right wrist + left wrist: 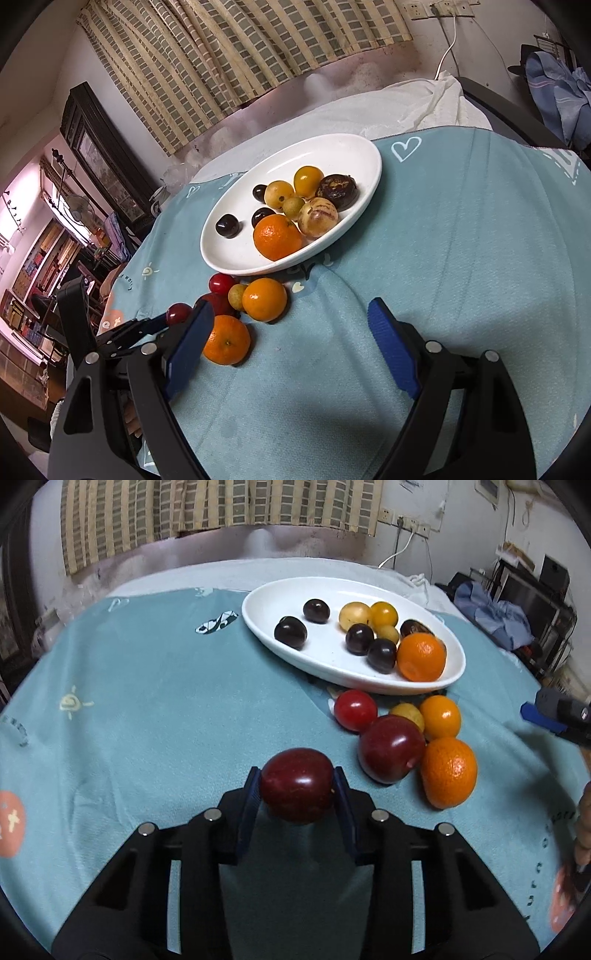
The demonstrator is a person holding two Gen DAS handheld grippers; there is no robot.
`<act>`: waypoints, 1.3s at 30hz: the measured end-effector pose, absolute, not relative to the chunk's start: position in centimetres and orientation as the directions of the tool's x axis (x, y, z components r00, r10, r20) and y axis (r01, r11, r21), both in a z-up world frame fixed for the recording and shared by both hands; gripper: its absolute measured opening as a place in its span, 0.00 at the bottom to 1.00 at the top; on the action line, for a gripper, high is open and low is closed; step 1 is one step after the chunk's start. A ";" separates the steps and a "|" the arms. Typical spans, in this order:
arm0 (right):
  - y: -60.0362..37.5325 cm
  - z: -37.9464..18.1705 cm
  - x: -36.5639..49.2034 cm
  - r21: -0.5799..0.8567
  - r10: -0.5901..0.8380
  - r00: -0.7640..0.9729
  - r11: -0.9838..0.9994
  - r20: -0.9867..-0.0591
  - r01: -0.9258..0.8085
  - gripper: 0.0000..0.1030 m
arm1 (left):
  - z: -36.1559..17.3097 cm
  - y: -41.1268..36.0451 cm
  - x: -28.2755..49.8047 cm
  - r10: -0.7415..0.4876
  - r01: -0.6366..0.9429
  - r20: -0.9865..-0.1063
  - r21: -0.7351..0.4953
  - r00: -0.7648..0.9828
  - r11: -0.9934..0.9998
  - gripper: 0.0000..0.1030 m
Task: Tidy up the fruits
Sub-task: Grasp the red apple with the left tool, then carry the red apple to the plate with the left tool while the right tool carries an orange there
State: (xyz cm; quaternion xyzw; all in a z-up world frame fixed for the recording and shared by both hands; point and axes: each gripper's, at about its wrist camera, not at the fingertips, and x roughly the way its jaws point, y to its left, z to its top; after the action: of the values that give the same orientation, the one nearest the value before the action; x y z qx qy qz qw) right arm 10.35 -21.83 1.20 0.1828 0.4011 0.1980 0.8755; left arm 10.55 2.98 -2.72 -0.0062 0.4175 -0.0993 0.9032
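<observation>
The left tongs (297, 788) were clenched on a dark red plum (296, 784), the blue pads (251, 797) pressing its two sides at the widest part, with the fruit raised a little above the blue cloth (147, 701) on the worktop. The plum looked light, smooth and glossy, so probably slippery, and soft enough to bruise; a hold across the middle, as here, seemed the safest, with only gentle pressure.

Just to the right of it lay a loose cluster: a second plum (391, 747), a large orange (448, 771), a smaller orange (440, 716), a red tomato (355, 709) and a small yellow fruit (408, 713), most of them touching. Beyond them stood the white oval plate (280, 594), already carrying dark cherries, yellow fruits and an orange (421, 657).

The right tongs (291, 343) were released and empty, jaws spread wide above bare cloth, with the cluster just beside the left pad.
</observation>
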 end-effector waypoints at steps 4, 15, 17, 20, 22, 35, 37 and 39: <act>-20.4 1.3 9.9 0.439 0.504 0.578 0.859 -0.642 -0.262 0.83 | -1.9 3.5 9.8 -0.171 0.162 -0.725 -0.083 0.668 0.983 0.38; -13.0 0.0 7.5 0.209 0.448 0.544 0.871 -0.709 -0.444 0.75 | -1.6 4.9 9.8 -0.155 0.114 -0.719 -0.106 0.678 0.988 0.38; -12.1 -0.3 7.9 0.200 0.442 0.538 0.871 -0.718 -0.448 0.72 | -1.7 4.8 9.9 -0.155 0.119 -0.723 -0.101 0.673 0.988 0.38; -11.3 -0.8 8.7 0.232 0.460 0.514 0.864 -0.724 -0.447 0.65 | -1.8 4.6 9.9 -0.156 0.121 -0.726 -0.101 0.670 0.988 0.38; -11.0 -1.1 9.4 0.268 0.478 0.493 0.858 -0.726 -0.438 0.61 | -1.9 4.6 9.9 -0.157 0.123 -0.730 -0.101 0.665 0.987 0.38; -14.0 0.5 9.0 0.421 0.590 0.480 0.804 -0.649 -0.420 0.36 | -1.2 4.0 8.7 -0.169 0.147 -0.702 -0.092 0.692 0.985 0.38; -14.6 1.2 8.8 0.426 0.596 0.498 0.802 -0.630 -0.420 0.36 | -0.5 4.0 8.3 -0.178 0.152 -0.682 -0.098 0.709 0.984 0.38; -15.5 1.9 8.7 0.425 0.591 0.523 0.806 -0.614 -0.412 0.36 | 0.3 3.9 8.3 -0.199 0.161 -0.668 -0.119 0.717 0.980 0.38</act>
State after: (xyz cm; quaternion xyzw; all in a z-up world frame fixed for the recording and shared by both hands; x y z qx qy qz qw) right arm 8.66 -15.53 1.94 0.1140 0.3931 0.2900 0.8651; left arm 8.30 3.86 0.28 -0.0261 0.3633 -0.0973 0.9262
